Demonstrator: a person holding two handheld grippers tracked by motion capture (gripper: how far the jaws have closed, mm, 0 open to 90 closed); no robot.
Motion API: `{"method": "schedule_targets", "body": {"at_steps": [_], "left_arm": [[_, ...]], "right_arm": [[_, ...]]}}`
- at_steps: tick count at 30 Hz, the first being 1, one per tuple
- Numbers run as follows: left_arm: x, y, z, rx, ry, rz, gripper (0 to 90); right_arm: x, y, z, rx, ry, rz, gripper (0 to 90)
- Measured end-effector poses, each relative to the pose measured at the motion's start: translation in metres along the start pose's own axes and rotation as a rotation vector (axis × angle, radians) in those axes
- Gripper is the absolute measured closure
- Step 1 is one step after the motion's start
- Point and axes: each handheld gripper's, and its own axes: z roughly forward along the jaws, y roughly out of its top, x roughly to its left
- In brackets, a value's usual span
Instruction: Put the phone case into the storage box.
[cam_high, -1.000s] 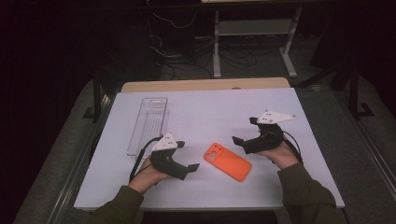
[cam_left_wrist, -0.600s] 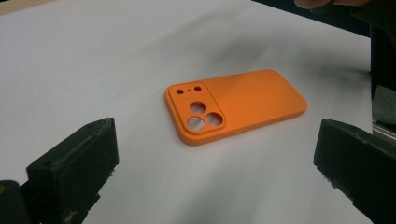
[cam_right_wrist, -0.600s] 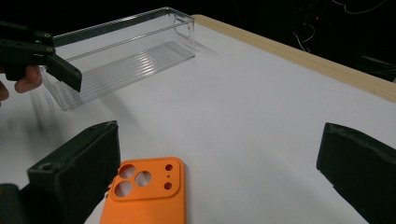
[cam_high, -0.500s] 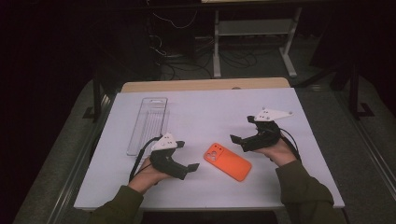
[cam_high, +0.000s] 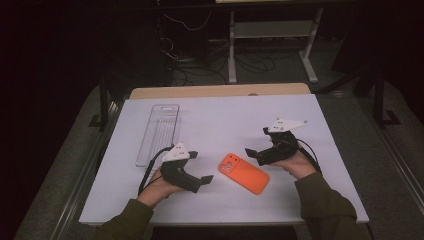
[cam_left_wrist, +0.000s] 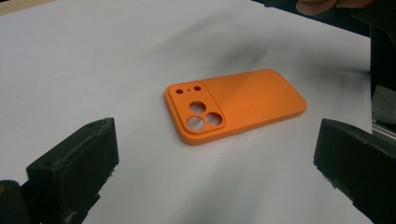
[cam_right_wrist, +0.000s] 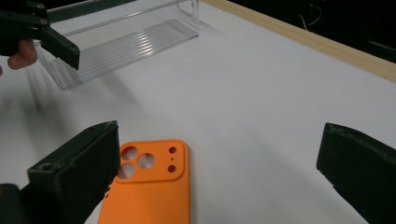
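An orange phone case (cam_high: 243, 173) lies camera-holes up on the white table sheet (cam_high: 225, 120), between the two grippers. My left gripper (cam_high: 200, 168) rests to its left, open, jaws pointing at the case. In the left gripper view the case (cam_left_wrist: 233, 105) lies a short way beyond the wide-apart jaws of the left gripper (cam_left_wrist: 217, 142). My right gripper (cam_high: 256, 143) hovers just right of the case's far end, open and holding nothing. Seen from the right gripper (cam_right_wrist: 219, 156), the case (cam_right_wrist: 149, 186) sits low beside the left jaw.
A clear plastic tray (cam_high: 160, 132) lies lengthwise at the left of the sheet, also seen as the tray (cam_right_wrist: 121, 42) behind the left gripper (cam_right_wrist: 46, 32). A wooden strip (cam_high: 220, 91) borders the table's far edge. Dark floor, cables and a stand lie beyond.
My right gripper has shifted slightly left and nearer, toward the case. The left gripper and the case have stayed put.
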Motion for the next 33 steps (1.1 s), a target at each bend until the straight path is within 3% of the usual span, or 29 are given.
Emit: {"method": "schedule_targets", "body": {"at_steps": [10, 33], "left_arm": [[0.000, 0.000, 0.000, -0.001, -0.001, 0.002, 0.0], [0.000, 0.000, 0.000, -0.003, 0.001, 0.004, 0.0]], "right_arm": [[0.003, -0.002, 0.005, 0.063, -0.013, -0.003, 0.0], [0.010, -0.009, 0.011, 0.135, -0.024, -0.008, 0.0]]}}
